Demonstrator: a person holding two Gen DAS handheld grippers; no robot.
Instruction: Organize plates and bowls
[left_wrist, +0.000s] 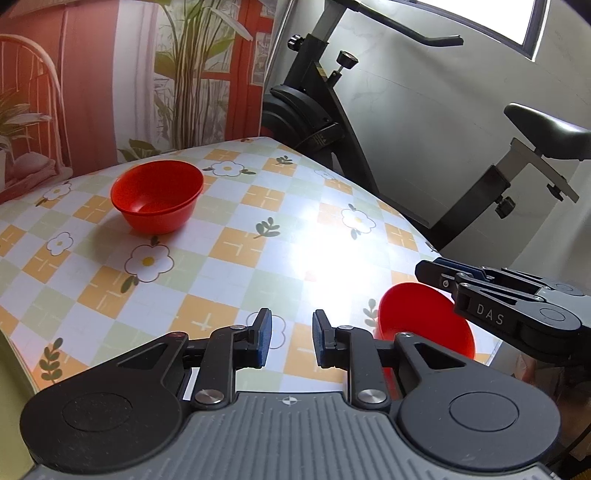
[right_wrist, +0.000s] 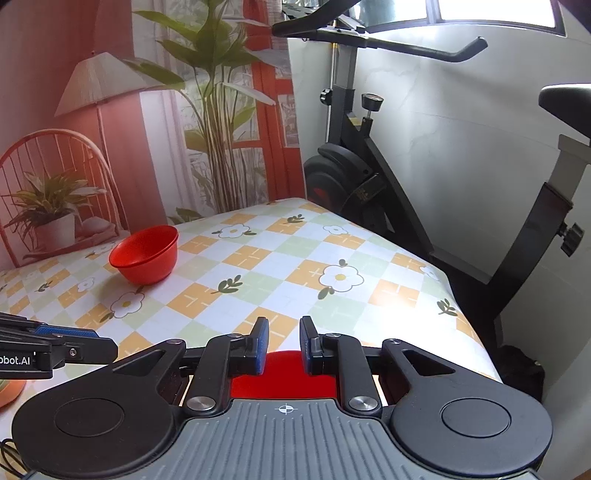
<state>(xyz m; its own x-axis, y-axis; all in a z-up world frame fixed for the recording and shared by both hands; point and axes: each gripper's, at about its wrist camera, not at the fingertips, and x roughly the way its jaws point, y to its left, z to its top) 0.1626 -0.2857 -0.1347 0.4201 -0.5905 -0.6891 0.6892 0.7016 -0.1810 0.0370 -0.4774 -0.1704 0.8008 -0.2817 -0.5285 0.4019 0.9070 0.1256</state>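
Observation:
A red bowl stands upright at the far left of the flowered table; the right wrist view shows this bowl too. A second red bowl sits near the table's right front corner. My right gripper hovers over it. In the right wrist view that bowl shows just below and between the fingers of the right gripper, which is open and not gripping it. My left gripper is open over bare tablecloth, with nothing between its pads.
An exercise bike stands close behind the table's right edge, against a white wall. A printed backdrop of plants and a chair lines the far side. An orange dish edge peeks in at the lower left.

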